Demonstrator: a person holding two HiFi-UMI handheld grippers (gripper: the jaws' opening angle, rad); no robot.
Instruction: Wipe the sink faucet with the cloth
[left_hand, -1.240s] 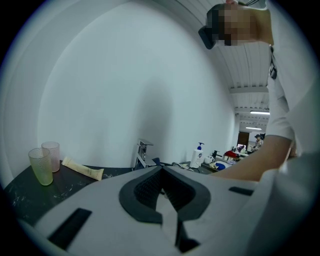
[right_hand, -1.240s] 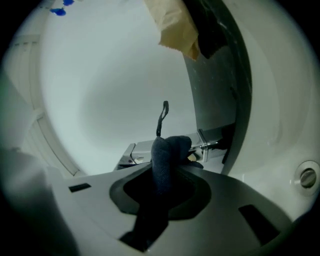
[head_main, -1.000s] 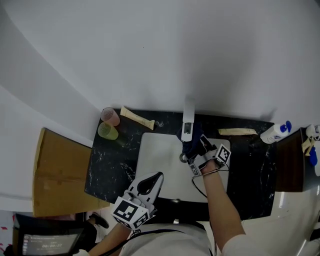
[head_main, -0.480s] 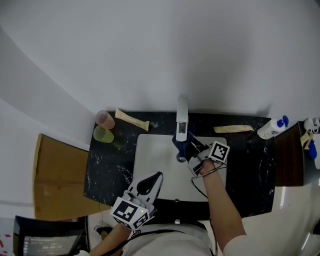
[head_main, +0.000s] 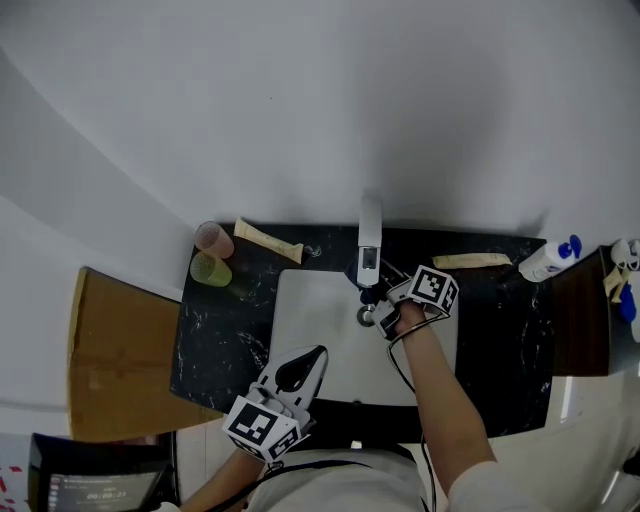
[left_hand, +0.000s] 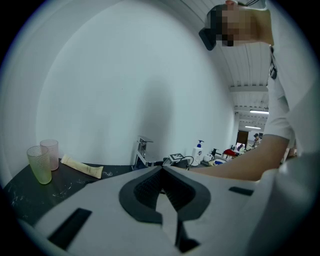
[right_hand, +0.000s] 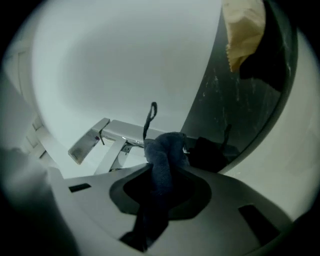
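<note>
The chrome faucet (head_main: 369, 238) stands at the back of the white sink (head_main: 312, 322); its spout reaches out over the basin. My right gripper (head_main: 380, 306) is shut on a dark blue cloth (head_main: 371, 294), which sits bunched just below the spout tip. In the right gripper view the cloth (right_hand: 163, 159) stands up between the jaws, against the faucet (right_hand: 114, 137). My left gripper (head_main: 316, 352) hangs over the sink's front edge, shut and holding nothing; its view shows the faucet (left_hand: 143, 152) farther off.
Two cups (head_main: 213, 254) and a cream tube (head_main: 268, 240) lie on the black counter (head_main: 218, 340) left of the sink. A second tube (head_main: 470, 262) and a spray bottle (head_main: 550, 263) are on the right. A cardboard box (head_main: 118, 350) stands at far left.
My right gripper has rolled at the wrist and sunk slightly, and the cloth has come from the spout's side to under its tip. The left gripper has stayed put.
</note>
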